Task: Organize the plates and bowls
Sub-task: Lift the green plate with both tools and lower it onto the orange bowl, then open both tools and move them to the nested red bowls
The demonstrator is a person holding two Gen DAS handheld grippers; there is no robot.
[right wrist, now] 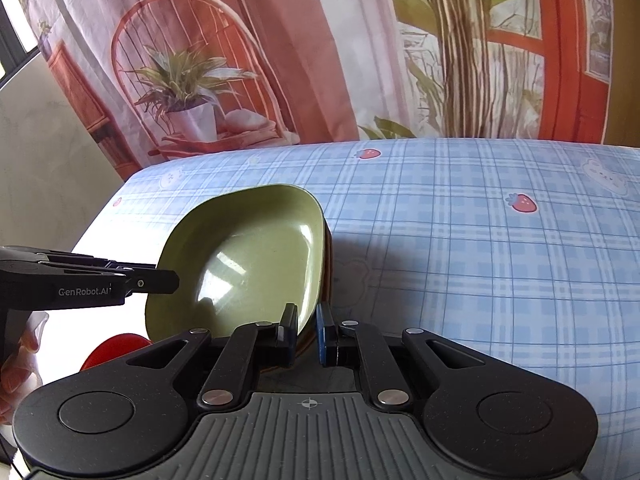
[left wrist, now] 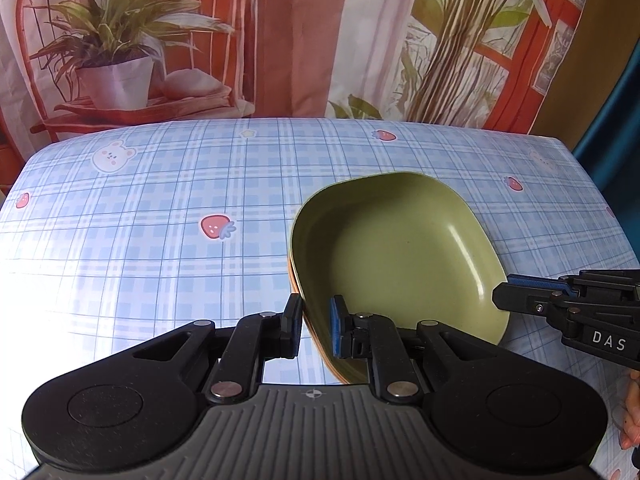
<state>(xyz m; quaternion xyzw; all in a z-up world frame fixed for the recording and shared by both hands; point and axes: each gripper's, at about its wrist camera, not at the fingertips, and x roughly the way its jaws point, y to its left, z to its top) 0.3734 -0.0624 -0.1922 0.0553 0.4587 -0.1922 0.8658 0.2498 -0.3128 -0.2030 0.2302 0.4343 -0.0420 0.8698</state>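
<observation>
A green square bowl (left wrist: pixel 400 252) sits nested on an orange dish (left wrist: pixel 298 292) whose edge shows beneath it; both show in the right wrist view, the green bowl (right wrist: pixel 244 264) and the orange dish (right wrist: pixel 328 264). My left gripper (left wrist: pixel 316 326) is shut on the stack's near-left rim. My right gripper (right wrist: pixel 306 330) is shut on the stack's right rim. Each gripper shows in the other's view, the right one (left wrist: pixel 560 300) and the left one (right wrist: pixel 120 280). The stack is tilted, held just above the table.
The table (left wrist: pixel 160 200) has a blue plaid cloth with strawberry and bear prints. A red object (right wrist: pixel 116 348) lies below the bowl at the left of the right wrist view. A printed curtain (left wrist: pixel 280 40) hangs behind the table.
</observation>
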